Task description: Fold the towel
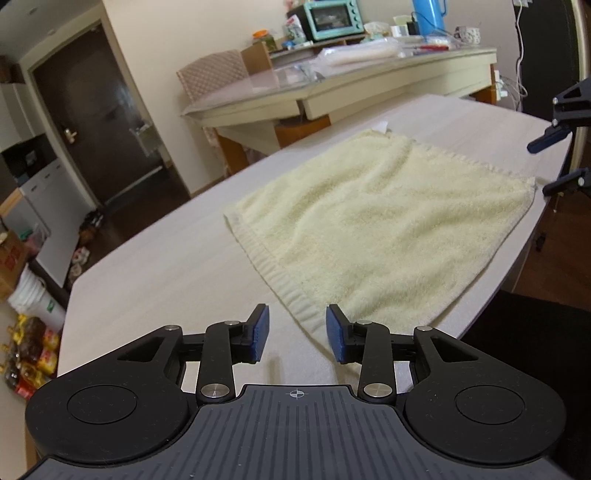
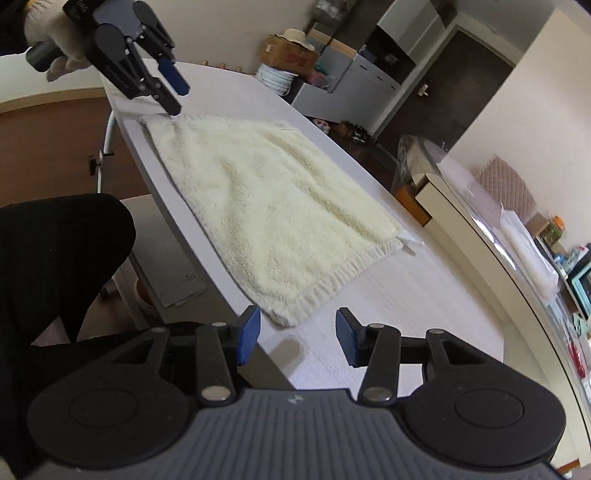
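Note:
A cream terry towel (image 1: 384, 221) lies flat on the pale table (image 1: 155, 266); it also shows in the right wrist view (image 2: 266, 206). My left gripper (image 1: 297, 334) is open, its blue pads either side of the towel's near corner, low over the table. In the right wrist view the left gripper (image 2: 177, 96) hangs open at the towel's far corner. My right gripper (image 2: 297, 336) is open just short of the towel's near corner, by the table (image 2: 399, 332) edge. From the left wrist view the right gripper (image 1: 543, 166) sits open at the towel's right corner.
A second long table (image 1: 332, 92) behind holds a teal oven (image 1: 328, 18), a blue jug and clutter. A chair back (image 1: 214, 74) stands by it. Boxes, buckets and bottles sit on the floor at left. A person's dark-clothed leg (image 2: 55, 258) is beside the table edge.

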